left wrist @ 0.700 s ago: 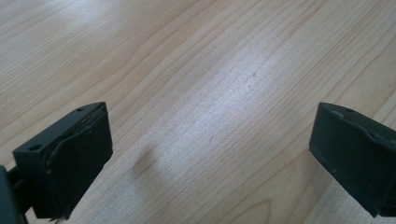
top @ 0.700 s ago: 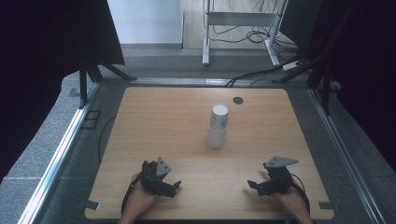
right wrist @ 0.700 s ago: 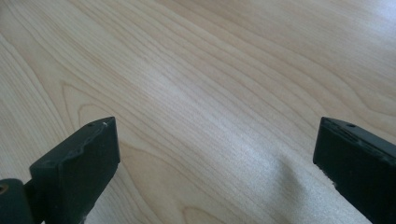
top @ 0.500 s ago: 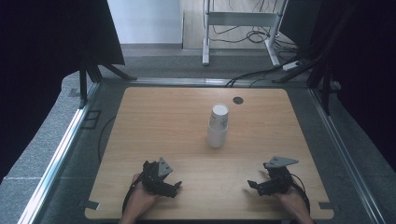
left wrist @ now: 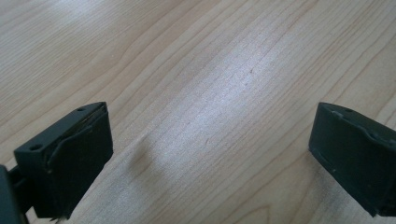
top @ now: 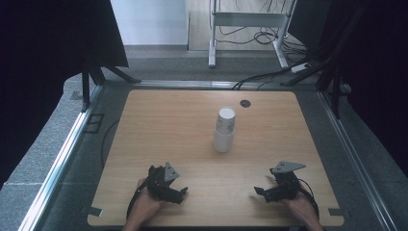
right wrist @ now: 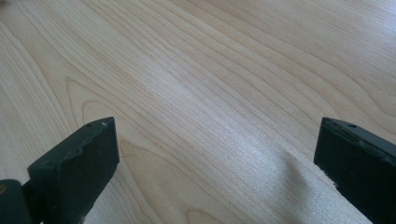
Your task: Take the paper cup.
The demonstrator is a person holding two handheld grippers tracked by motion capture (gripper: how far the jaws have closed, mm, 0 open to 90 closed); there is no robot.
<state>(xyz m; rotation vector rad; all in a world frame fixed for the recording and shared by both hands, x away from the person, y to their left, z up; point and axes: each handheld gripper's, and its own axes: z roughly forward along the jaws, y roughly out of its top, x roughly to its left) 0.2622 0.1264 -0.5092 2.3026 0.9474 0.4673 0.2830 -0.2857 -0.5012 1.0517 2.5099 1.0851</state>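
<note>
Both jaws spread wide: left hand-held gripper (top: pixel 182 192) and right hand-held gripper (top: pixel 258 191) sit low at the worktop's (top: pixel 159 125) near edge, pinching nothing. A stack of white paper cups (top: pixel 224 129) stands upright mid-worktop, well apart from both.

High view: wooden table (top: pixel 159 125) evenly lit and sharp, dark curtains at both sides crushed to black, bright floor at top near blown out. Stacked white cups (top: pixel 224 129) cast almost no shadow. Left gripper view: soft glare patch on wood grain mid-frame, faint shadow beside left jaw, jaws slightly soft close to the lens. Right gripper view: pale sheen across centre, grain crisp, soft shadow next to right jaw.
</note>
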